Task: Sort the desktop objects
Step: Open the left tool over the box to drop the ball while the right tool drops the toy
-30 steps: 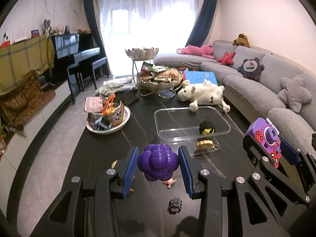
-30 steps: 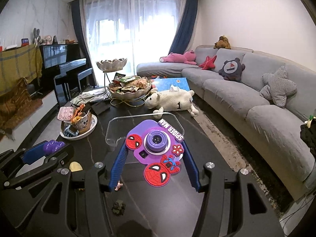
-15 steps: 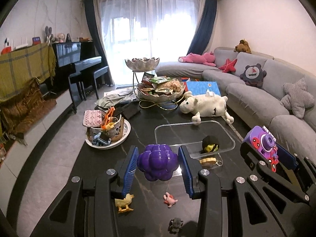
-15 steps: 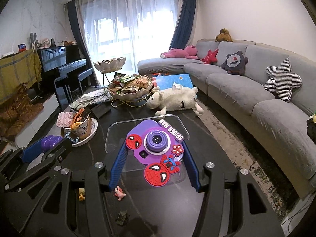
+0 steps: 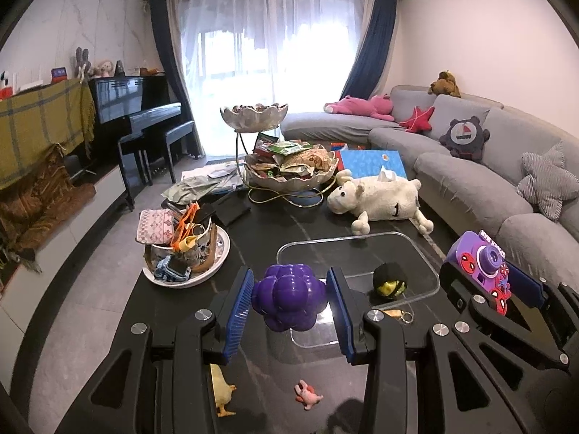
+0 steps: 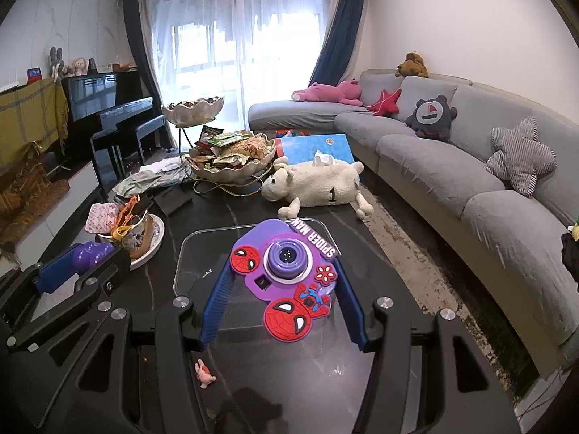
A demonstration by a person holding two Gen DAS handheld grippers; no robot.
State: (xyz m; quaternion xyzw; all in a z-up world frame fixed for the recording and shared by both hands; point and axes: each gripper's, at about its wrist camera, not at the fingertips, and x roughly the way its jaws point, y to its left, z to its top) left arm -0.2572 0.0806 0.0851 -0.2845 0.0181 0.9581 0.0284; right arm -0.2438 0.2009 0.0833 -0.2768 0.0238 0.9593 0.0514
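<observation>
My left gripper (image 5: 289, 307) is shut on a knobbly purple ball (image 5: 289, 296), held above the near edge of a clear plastic tray (image 5: 409, 242) on the dark table. My right gripper (image 6: 286, 293) is shut on a purple Spider-Man toy camera (image 6: 286, 271), held over the same tray (image 6: 191, 242); it also shows in the left wrist view (image 5: 481, 264). In the tray lie a black-and-yellow ball (image 5: 390, 285) and a keychain (image 5: 396, 314). A yellow duck (image 5: 222, 390) and a small pink figure (image 5: 307, 396) lie on the table near me.
A white plate (image 5: 220, 253) piled with a pouch, orange glasses and a toy car stands left. A plush sheep (image 5: 376, 199) and a tiered snack bowl (image 5: 289, 170) lie behind the tray. A grey sofa (image 6: 470, 181) runs along the right.
Both grippers have risen and moved forward with their toys, now over the tray's near edge. The small dark toy on the table has dropped out of view.
</observation>
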